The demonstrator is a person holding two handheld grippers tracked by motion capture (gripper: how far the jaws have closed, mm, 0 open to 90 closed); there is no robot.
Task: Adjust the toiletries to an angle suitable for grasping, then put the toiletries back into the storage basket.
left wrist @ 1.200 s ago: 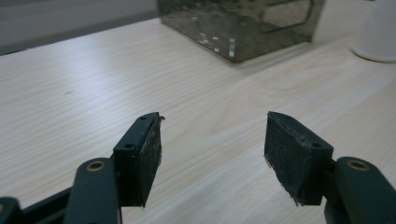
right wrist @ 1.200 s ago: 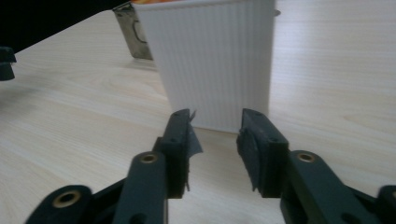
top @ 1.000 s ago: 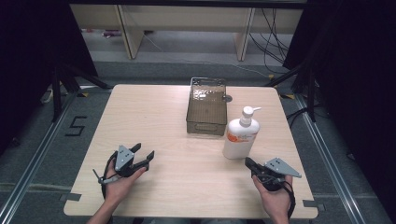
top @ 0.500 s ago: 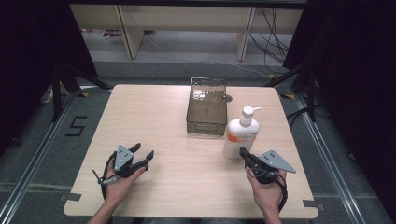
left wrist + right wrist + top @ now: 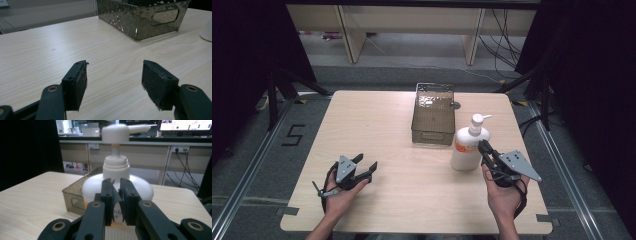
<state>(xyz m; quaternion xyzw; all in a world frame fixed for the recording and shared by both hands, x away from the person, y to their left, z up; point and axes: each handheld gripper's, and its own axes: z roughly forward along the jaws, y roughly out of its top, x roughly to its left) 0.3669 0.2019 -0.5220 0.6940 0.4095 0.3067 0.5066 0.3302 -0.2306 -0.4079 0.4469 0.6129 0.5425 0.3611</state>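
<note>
A wooden table seen from above. A white pump bottle stands at four o'clock from the table's centre, just beside a clear bin. The right gripper points at the bottle, its jaws just parting a sliver, nothing between them. The left gripper, at seven o'clock, rests with jaws wide apart and empty.

Pump bottle — behind near-closed right gripper
</note>
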